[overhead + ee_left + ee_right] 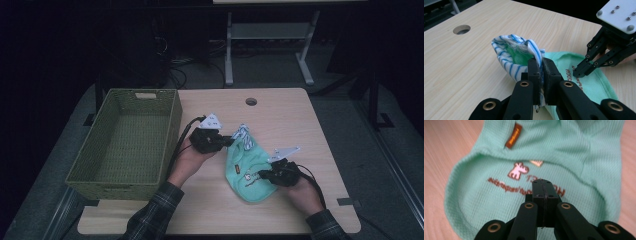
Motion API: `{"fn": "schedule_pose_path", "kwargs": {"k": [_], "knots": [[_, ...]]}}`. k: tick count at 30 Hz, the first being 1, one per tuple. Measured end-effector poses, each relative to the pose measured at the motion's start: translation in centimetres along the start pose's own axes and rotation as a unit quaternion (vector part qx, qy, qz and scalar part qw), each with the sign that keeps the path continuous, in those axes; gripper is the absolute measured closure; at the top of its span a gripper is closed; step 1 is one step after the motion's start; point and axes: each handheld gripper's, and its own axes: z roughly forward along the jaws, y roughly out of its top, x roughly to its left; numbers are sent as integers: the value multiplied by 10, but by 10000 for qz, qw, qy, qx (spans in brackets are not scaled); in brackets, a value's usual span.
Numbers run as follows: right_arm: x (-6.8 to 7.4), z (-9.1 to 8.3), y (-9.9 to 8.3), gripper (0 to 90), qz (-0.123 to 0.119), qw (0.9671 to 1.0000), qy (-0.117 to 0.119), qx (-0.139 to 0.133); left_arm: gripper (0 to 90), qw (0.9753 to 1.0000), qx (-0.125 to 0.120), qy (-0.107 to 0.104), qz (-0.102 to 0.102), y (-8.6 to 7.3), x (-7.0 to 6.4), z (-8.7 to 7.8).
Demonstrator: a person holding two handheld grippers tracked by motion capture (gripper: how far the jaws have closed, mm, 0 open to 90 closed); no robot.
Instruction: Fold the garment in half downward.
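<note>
A light wooden table [280,115] was seen from above, with a green woven basket [125,145] set on its left part, apart from the work. Just right of the basket, near the table's middle, a small mint-green garment [250,172] with a blue-and-white striped collar [243,135] lay mostly flat on the wood.

The left gripper [225,141] was held at the garment's far end. In the left gripper view its jaws were closed tight on the striped collar [524,53], which was lifted and bunched into a small pocket above the table. The right gripper [260,175] was set at the garment's near part; in the right gripper view its jaws stood pressed together over the printed chest of the garment [506,202], and whether any cloth was pinched between them could not be told.

The likeliest fault was judged to be a slip. If only a thin edge of the collar was caught, it could be pulled free once the cloth was lifted. If nothing was held by the right gripper, the body would be left to hang and drag, and could be snagged on the basket's rim.
</note>
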Motion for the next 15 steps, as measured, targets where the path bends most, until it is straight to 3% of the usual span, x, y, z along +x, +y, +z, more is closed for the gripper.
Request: {"fn": "schedule_pose_path", "kwargs": {"k": [8,15], "knots": [[-1,13,13,900,-49,10000,-29,33,854,9999,18,-76,148,-1,2,-5],[-7,29,30,900,-44,10000,-53,-62,854,9988,23,-217,427,-1,-11,-8]]}}
